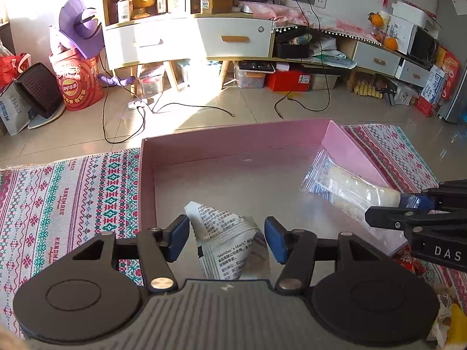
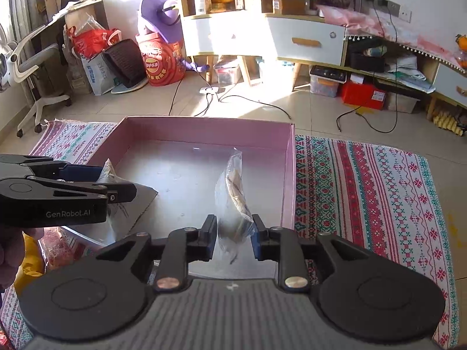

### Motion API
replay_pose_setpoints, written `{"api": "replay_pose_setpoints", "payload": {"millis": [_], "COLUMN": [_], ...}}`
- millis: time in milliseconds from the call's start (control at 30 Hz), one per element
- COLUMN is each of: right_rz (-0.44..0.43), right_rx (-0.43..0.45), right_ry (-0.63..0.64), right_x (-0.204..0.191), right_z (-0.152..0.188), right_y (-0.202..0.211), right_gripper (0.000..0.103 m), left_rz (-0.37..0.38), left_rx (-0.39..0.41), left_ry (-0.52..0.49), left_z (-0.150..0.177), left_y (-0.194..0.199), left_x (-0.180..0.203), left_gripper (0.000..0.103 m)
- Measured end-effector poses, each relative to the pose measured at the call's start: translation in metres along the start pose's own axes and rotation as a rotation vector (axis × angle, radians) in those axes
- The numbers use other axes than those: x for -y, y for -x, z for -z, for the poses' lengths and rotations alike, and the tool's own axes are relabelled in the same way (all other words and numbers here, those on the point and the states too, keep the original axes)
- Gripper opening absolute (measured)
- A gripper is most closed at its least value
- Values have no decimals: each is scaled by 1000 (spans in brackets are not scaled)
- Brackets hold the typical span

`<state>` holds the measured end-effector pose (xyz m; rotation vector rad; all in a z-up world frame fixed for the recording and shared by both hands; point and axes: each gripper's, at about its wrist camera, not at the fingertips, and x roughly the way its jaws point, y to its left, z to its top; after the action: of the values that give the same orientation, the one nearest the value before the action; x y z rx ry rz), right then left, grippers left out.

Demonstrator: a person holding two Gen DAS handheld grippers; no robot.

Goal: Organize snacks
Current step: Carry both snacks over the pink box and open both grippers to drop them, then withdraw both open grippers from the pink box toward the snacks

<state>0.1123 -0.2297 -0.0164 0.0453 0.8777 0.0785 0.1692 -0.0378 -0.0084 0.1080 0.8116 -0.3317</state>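
Note:
A pink box (image 1: 221, 137) (image 2: 204, 128) lies open on the patterned rug. My left gripper (image 1: 227, 239) is open over the box's near left part, its blue pads on either side of a white printed snack packet (image 1: 230, 245) without pressing it. The packet's tip also shows in the right wrist view (image 2: 108, 172) beside the left gripper (image 2: 122, 192). My right gripper (image 2: 233, 237) is shut on a clear-wrapped snack (image 2: 233, 192) and holds it over the box's right part. In the left wrist view the snack (image 1: 350, 186) hangs from the right gripper (image 1: 408, 204).
The rug (image 2: 364, 192) spreads on both sides of the box. More snack packets (image 1: 446, 312) lie at the near right of the left view, and red and yellow ones (image 2: 32, 262) by the hand. Cables (image 1: 140, 116), cabinets and bags stand beyond on the tiled floor.

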Motion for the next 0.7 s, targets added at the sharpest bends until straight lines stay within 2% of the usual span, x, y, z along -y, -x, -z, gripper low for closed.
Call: {"api": "replay_pose_setpoints", "payload": {"millis": [33,133,433,533,700], "right_rz": [2,5,15,17,1], "right_rx": [5,14,36,49,65], "right_ry": [0,1,48,66,66], "right_x": [0,0,-11,-15,-19], "right_z": [-1,-3,-4,-3,0], "right_y": [1,4,20,31,49], "right_gripper": [27,37,68,76,89], "left_rz": [3,6,-13,-26,-37], "left_rx": [11,29,13,19,20], "left_ry": [5,2,-29,-37,-41], "left_z": [0,-1,3,7,15], "left_y": [2,6,20,31,50], "left_x": [-1,-2,0,-3,-8], "left_gripper": [80,89,94,99,101]}}
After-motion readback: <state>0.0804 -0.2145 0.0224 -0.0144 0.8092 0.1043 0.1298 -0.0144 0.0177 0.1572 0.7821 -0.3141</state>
